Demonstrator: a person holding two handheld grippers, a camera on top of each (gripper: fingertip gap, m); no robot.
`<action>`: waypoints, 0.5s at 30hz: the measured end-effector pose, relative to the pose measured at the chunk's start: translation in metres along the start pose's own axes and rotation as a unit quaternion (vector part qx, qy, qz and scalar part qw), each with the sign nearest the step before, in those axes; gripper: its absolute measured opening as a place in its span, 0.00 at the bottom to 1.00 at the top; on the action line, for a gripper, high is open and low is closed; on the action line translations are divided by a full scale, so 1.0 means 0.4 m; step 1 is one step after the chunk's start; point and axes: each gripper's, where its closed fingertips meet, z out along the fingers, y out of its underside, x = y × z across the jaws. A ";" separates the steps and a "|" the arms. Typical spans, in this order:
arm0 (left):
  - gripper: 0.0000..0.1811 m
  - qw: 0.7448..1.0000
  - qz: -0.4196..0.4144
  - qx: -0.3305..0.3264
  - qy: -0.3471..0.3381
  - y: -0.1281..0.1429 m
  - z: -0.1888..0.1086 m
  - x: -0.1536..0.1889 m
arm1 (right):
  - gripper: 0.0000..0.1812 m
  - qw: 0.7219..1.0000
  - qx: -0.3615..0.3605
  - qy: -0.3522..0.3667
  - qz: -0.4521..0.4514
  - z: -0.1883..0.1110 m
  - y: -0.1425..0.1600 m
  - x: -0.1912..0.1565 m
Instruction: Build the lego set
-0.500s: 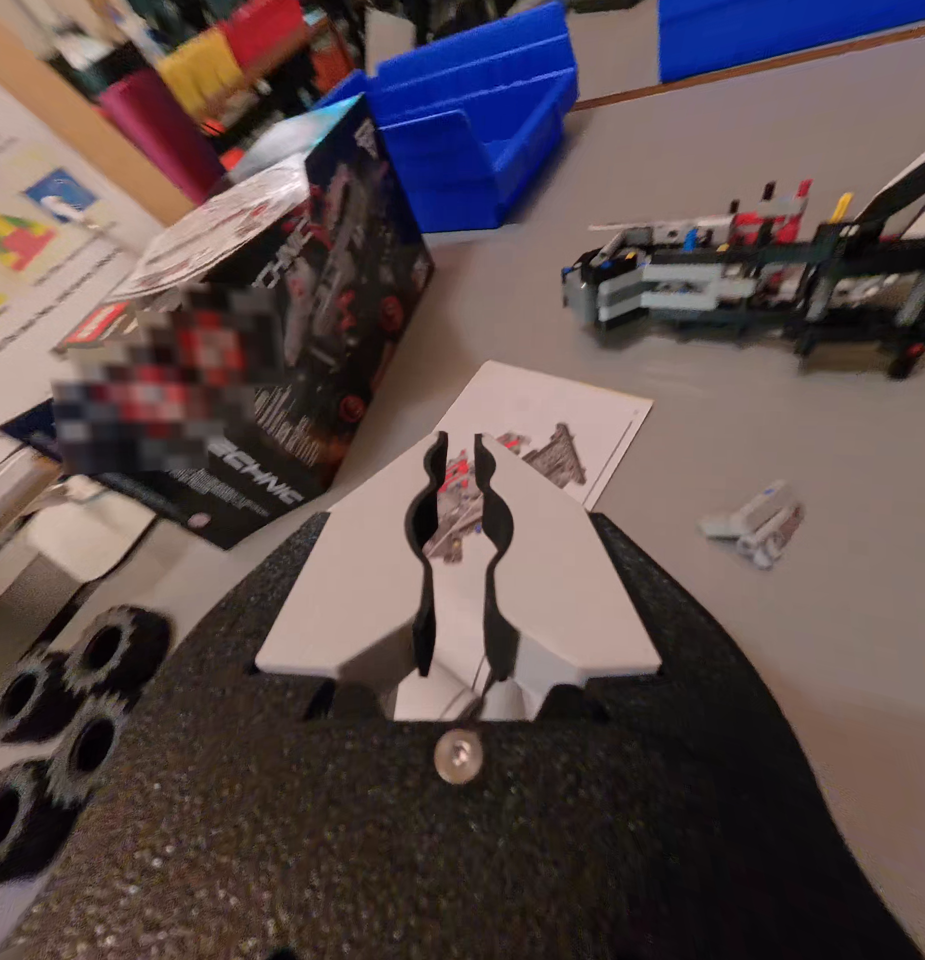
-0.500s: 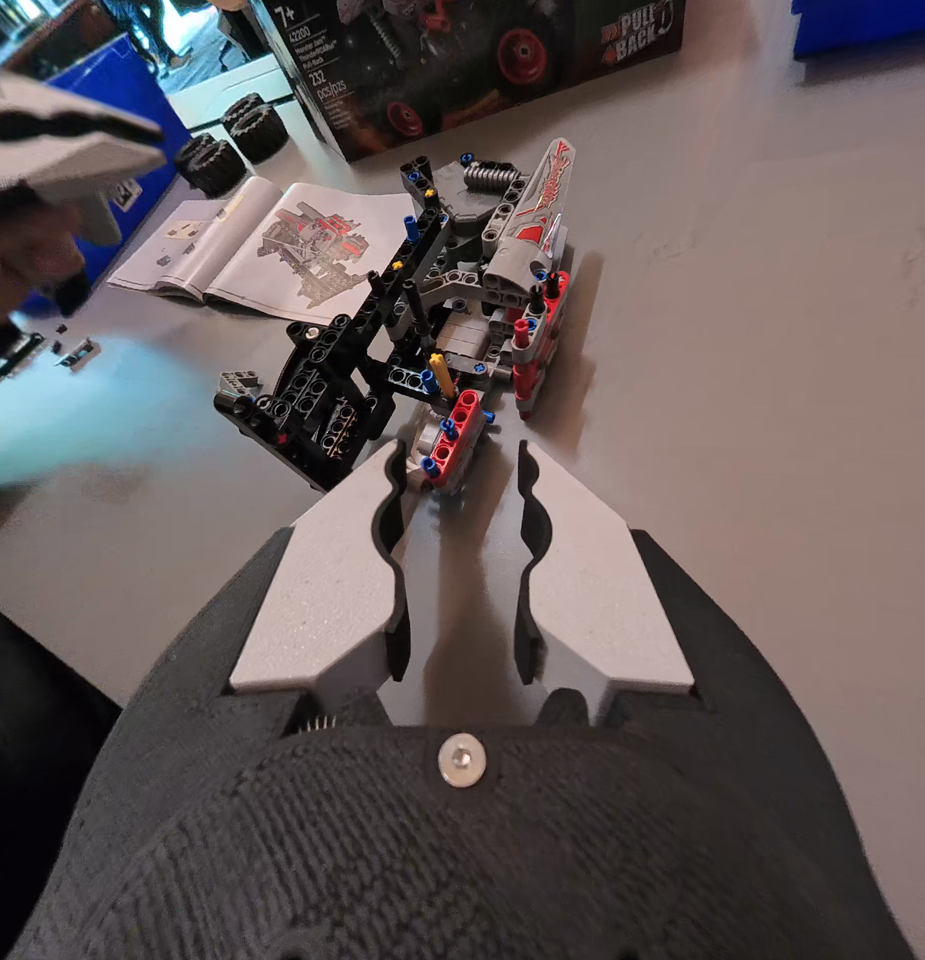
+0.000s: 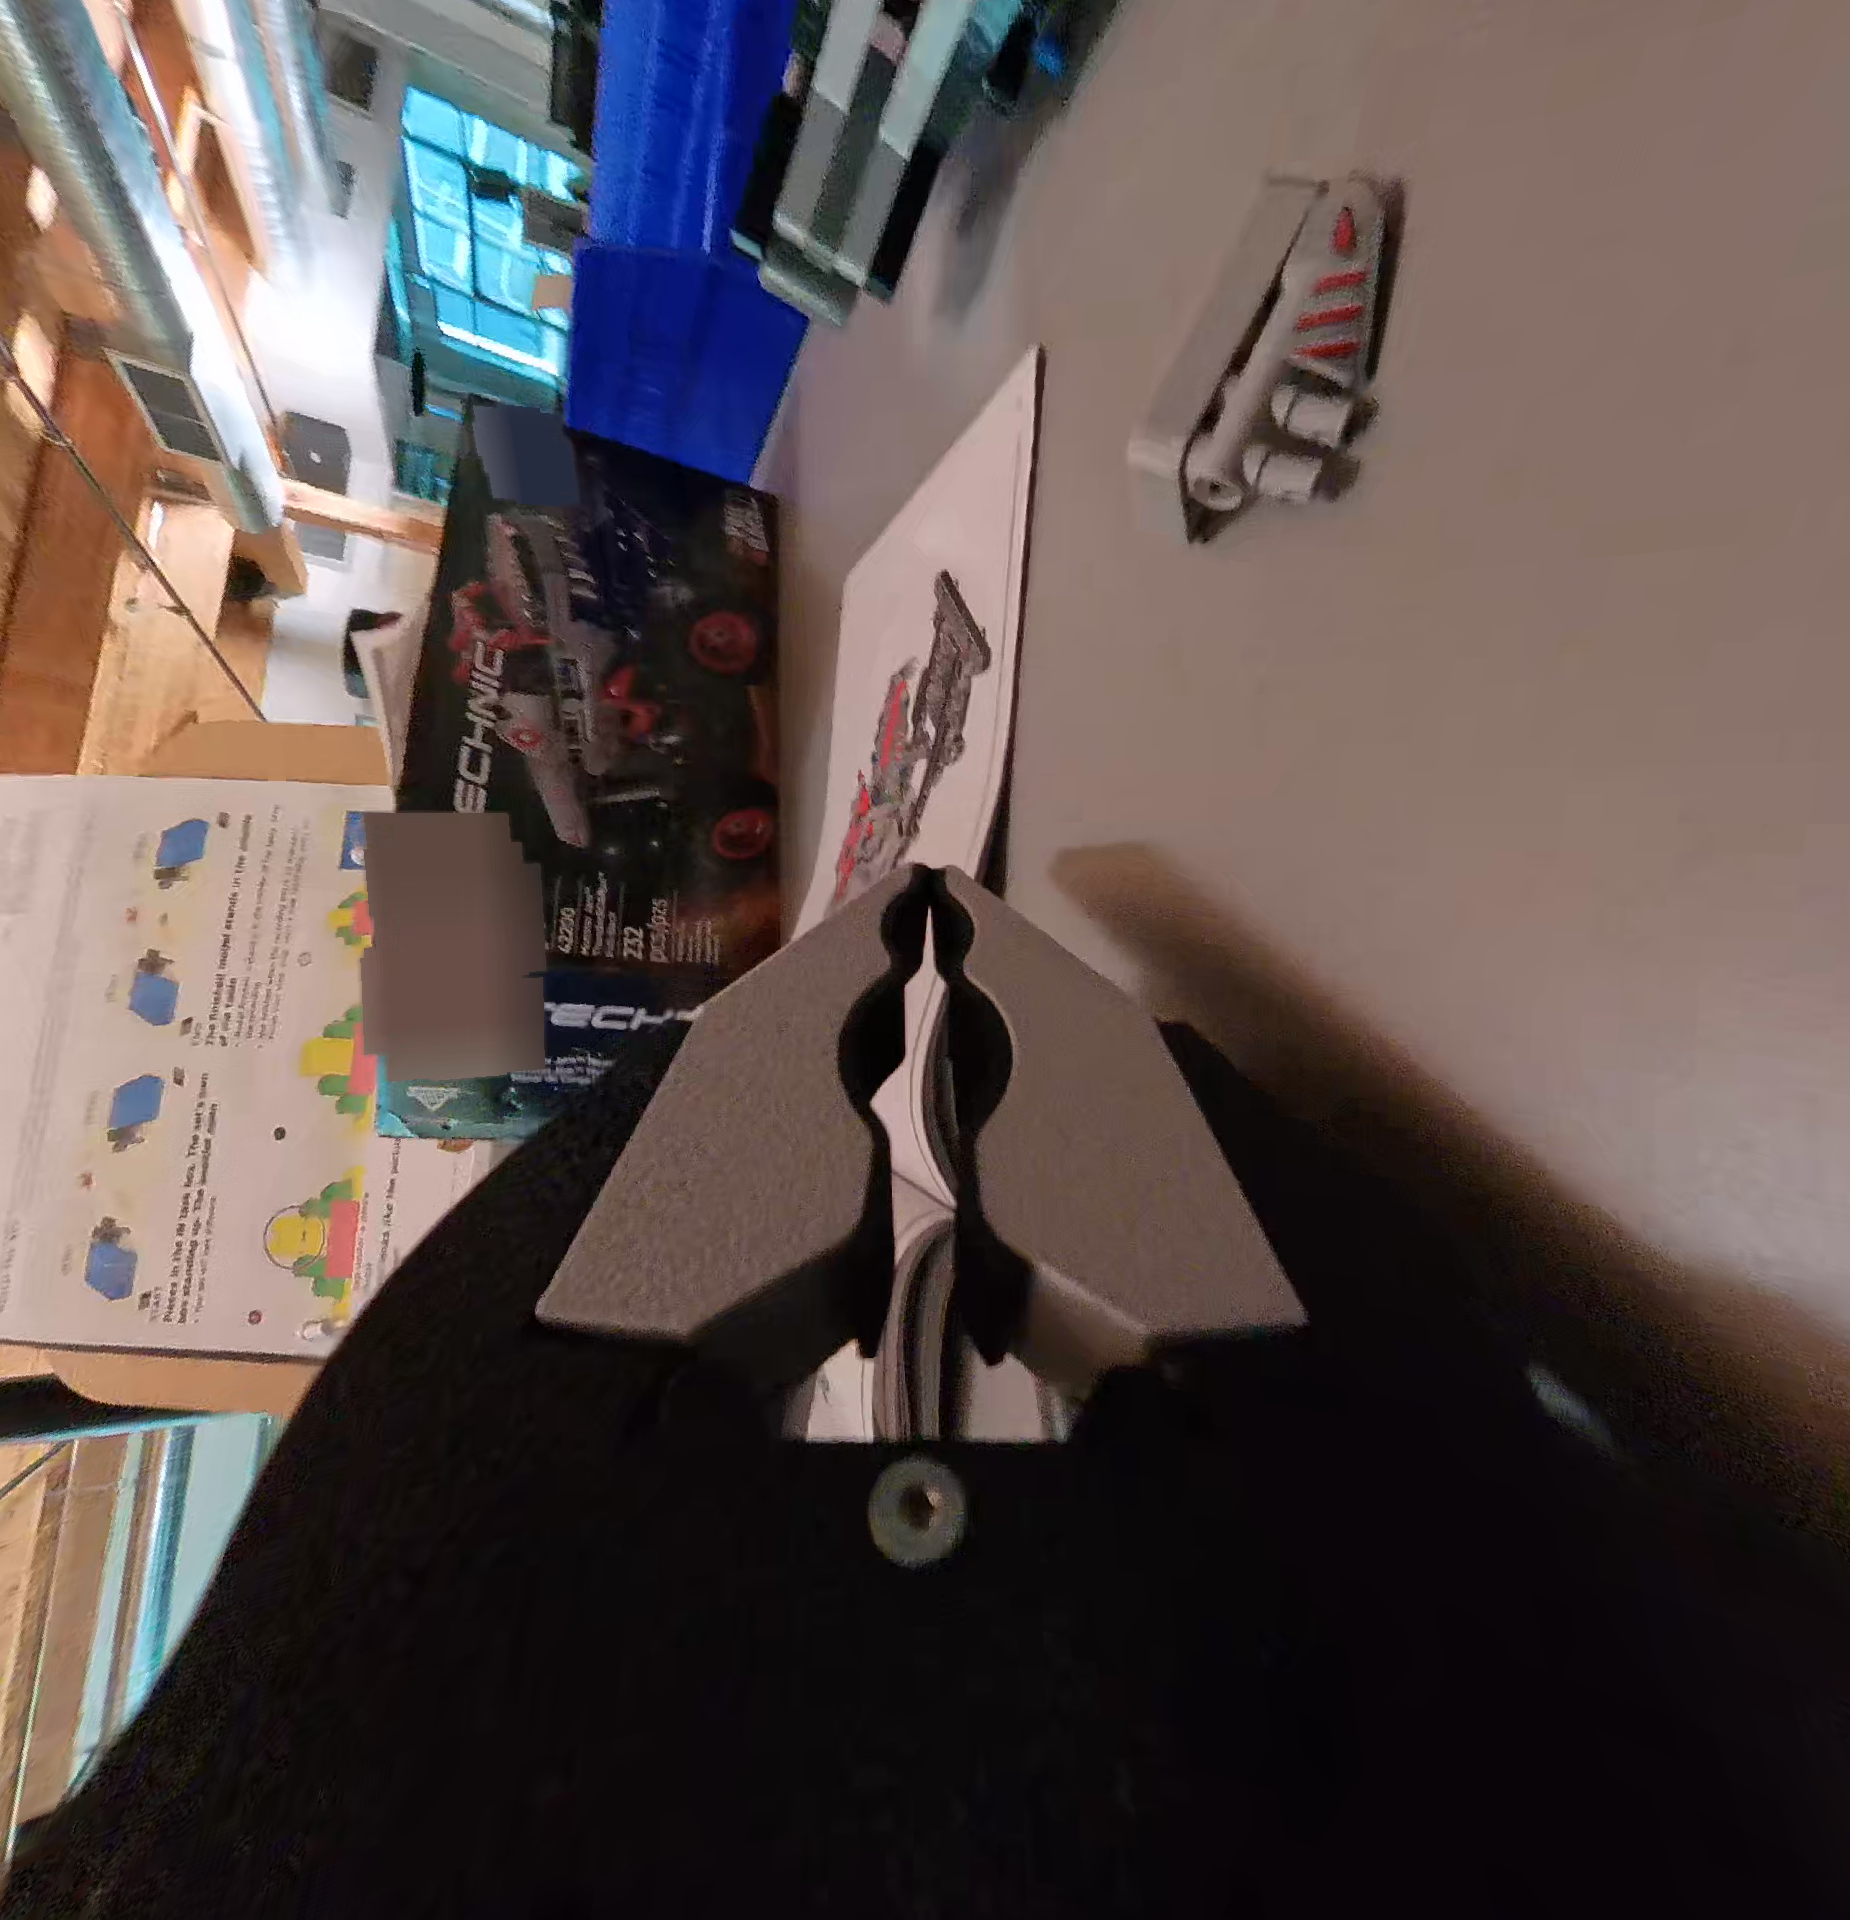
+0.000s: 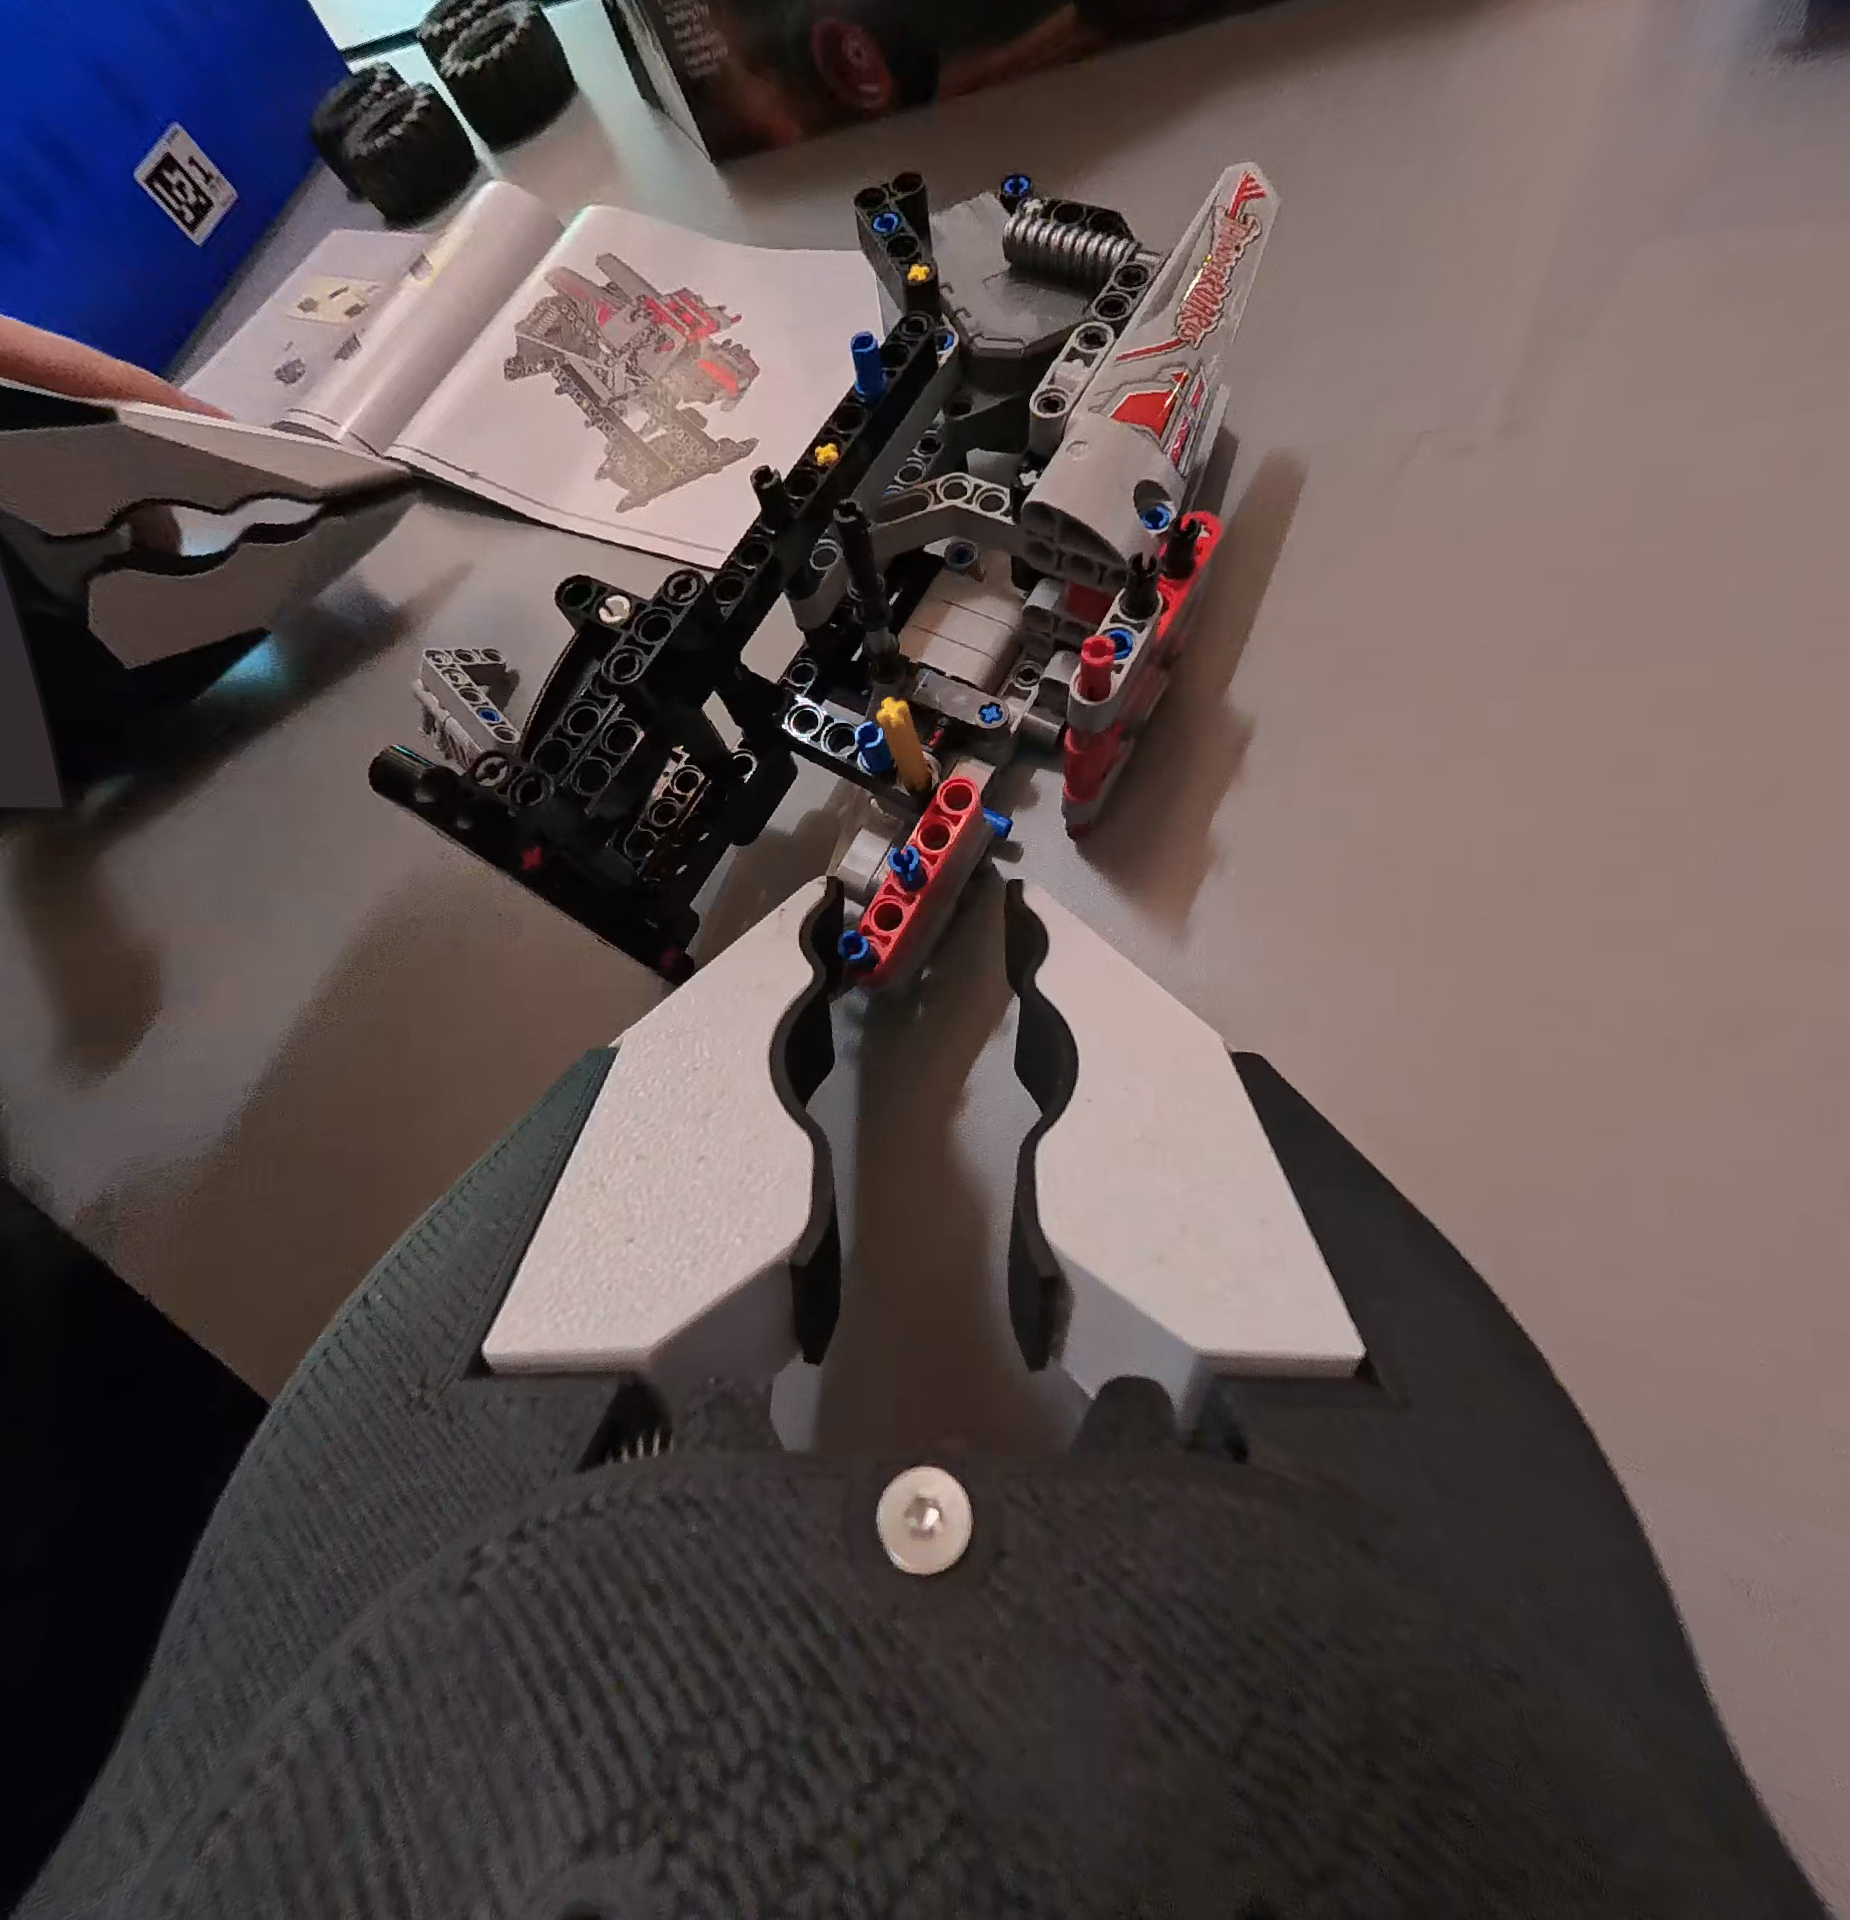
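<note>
The right tongs [image 4: 916,914] are gaping wide around the red holed beam [image 4: 926,878] of the half-built black, grey and red Lego vehicle [image 4: 900,540] sitting on the grey tabletop [image 4: 1523,727]. The left tongs [image 3: 929,883], fingertips touching and holding nothing, are hovering beside the open instruction booklet [image 3: 942,665].

A grey table [image 4: 1523,727] is seen. On it lie a part-built lego model [image 4: 900,582], an open instruction booklet [image 4: 588,353] beside it, black tyres [image 4: 433,104] and the set's box [image 3: 609,748] toward the far edge, and a loose grey-and-red panel piece [image 3: 1285,353].
</note>
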 end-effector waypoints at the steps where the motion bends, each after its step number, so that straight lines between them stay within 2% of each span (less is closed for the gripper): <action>1: 0.00 1.000 -0.003 -0.011 0.003 0.011 0.002 0.001 | 0.16 1.000 0.001 0.000 0.000 -0.001 -0.001 0.000; 3: 0.00 1.000 -0.025 -0.017 0.005 0.025 0.001 -0.004 | 0.12 1.000 0.000 -0.011 -0.004 0.000 0.000 -0.009; 7: 0.00 0.997 -0.073 -0.026 0.004 0.051 0.000 -0.014 | 0.12 1.000 0.001 -0.023 0.002 -0.001 0.000 -0.013; 15: 0.00 0.994 -0.097 -0.045 0.017 0.080 0.000 -0.006 | 0.12 0.998 0.015 -0.048 0.030 -0.009 -0.009 -0.013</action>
